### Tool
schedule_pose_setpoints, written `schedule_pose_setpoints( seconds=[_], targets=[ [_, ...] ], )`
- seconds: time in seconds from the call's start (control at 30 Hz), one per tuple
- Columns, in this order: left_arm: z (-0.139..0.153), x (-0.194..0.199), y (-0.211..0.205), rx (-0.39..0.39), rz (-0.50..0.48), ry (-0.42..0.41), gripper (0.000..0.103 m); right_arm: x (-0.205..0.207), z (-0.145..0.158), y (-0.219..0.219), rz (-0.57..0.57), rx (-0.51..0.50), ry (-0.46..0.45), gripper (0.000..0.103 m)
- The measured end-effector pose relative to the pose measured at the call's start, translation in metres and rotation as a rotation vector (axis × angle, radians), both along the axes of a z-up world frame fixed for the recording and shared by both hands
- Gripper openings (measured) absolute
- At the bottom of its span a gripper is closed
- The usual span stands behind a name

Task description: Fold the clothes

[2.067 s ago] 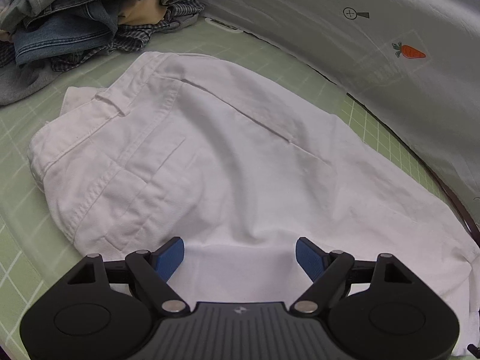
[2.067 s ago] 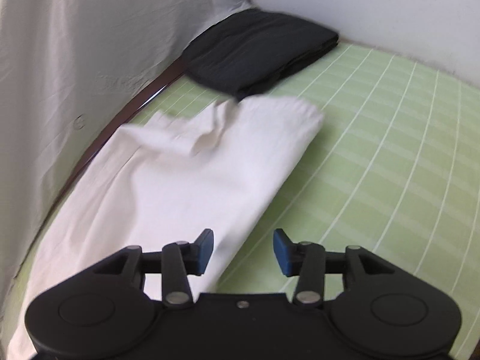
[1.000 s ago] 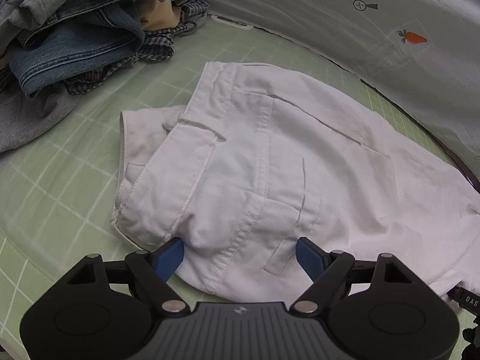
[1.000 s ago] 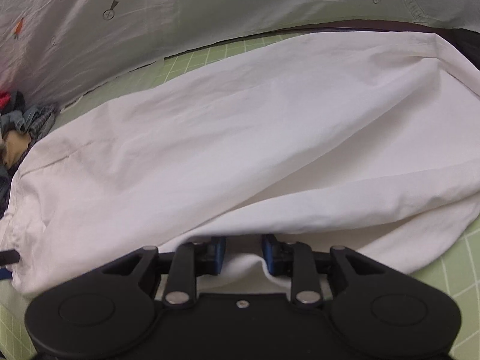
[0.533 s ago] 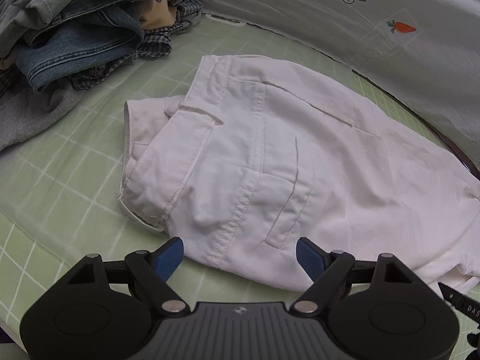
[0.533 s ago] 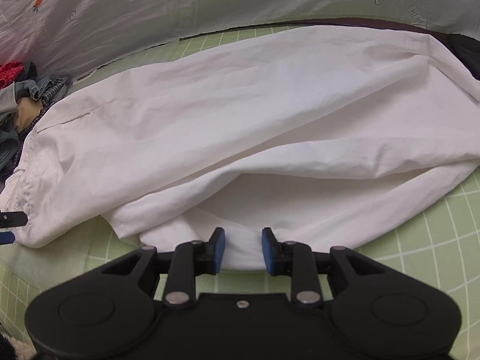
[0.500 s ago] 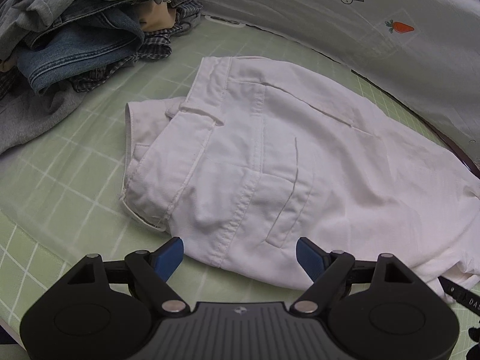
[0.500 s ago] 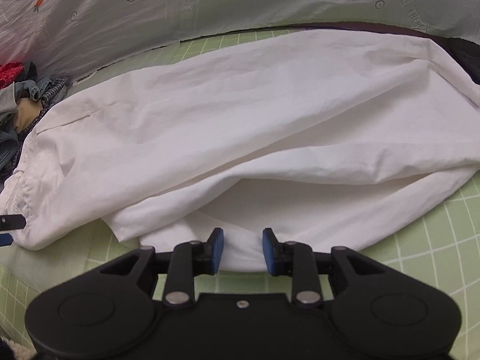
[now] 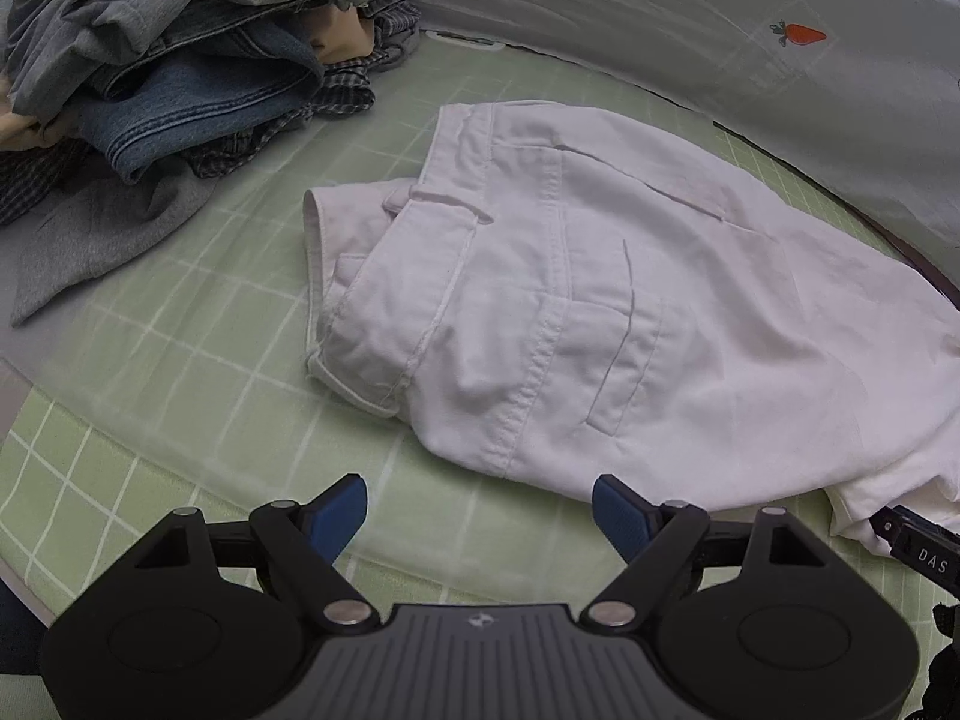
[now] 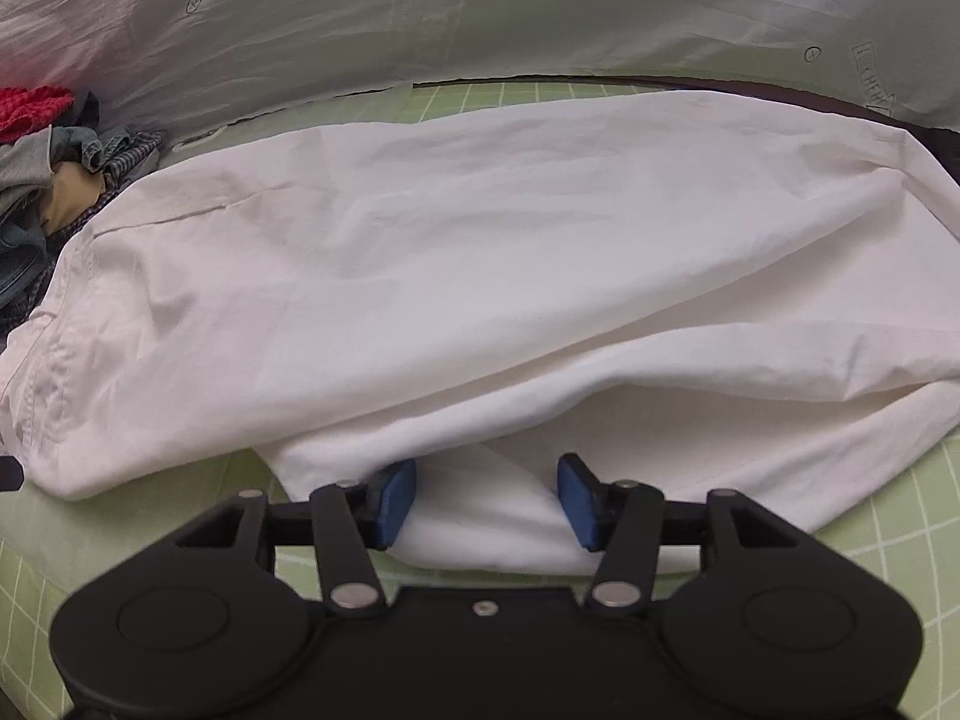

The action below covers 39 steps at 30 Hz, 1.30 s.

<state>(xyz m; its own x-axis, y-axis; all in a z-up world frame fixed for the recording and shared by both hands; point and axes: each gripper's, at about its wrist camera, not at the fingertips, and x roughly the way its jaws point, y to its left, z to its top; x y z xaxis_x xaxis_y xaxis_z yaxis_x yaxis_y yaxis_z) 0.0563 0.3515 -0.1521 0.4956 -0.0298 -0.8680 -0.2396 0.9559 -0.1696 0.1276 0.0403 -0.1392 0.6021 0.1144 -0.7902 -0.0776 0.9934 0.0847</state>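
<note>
— Item, left wrist view?
— White trousers (image 9: 600, 300), waistband end, lying on green grid mat (image 9: 180, 360) from centre toward 3 o'clock. Left gripper (image 9: 480, 507) at 6 o'clock, blue pads spread wide, holding nothing, just short of the cloth. Pile of denim and grey clothes (image 9: 168, 60) at 10 o'clock.
— Right wrist view?
— Trouser legs fill the middle. Right gripper (image 10: 486, 495) at 6 o'clock, pads parted, white fabric lying between them. Carrot-print sheet (image 10: 540, 6) at 12 o'clock.
</note>
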Motion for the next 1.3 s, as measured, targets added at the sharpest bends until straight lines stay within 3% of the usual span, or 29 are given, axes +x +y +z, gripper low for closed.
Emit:
schedule_pose_setpoints(
  seconds=[0.33, 0.4, 0.53, 0.77, 0.97, 1.13, 1.3],
  targets=[
    [-0.006, -0.016, -0.013, -0.024, -0.012, 0.014, 0.083, -0.027, 0.002, -0.001, 0.023, -0.053, 0.005, 0.054],
    [-0.006, -0.018, -0.017, -0.028, -0.010, 0.016, 0.083, -0.033, 0.000, -0.004, 0.028, -0.034, 0.037, 0.067],
    [-0.007, -0.022, -0.024, -0.036, -0.004, 0.020, 0.083, -0.050, 0.000, -0.012, 0.042, -0.017, 0.032, 0.067],
    [-0.004, -0.018, -0.056, -0.035, -0.063, 0.017, 0.083, -0.056, 0.002, -0.062, -0.134, 0.024, 0.047, 0.067],
    [0.006, -0.006, -0.102, -0.008, -0.169, -0.016, 0.083, -0.059, 0.006, -0.110, -0.282, -0.018, 0.031, 0.067],
    [0.013, 0.008, -0.147, -0.005, -0.245, -0.044, 0.083, -0.055, 0.009, -0.144, -0.328, -0.036, 0.010, 0.067],
    [0.017, 0.020, -0.177, -0.080, -0.197, -0.072, 0.083, -0.041, 0.010, -0.186, -0.340, -0.036, -0.001, 0.067]
  ],
)
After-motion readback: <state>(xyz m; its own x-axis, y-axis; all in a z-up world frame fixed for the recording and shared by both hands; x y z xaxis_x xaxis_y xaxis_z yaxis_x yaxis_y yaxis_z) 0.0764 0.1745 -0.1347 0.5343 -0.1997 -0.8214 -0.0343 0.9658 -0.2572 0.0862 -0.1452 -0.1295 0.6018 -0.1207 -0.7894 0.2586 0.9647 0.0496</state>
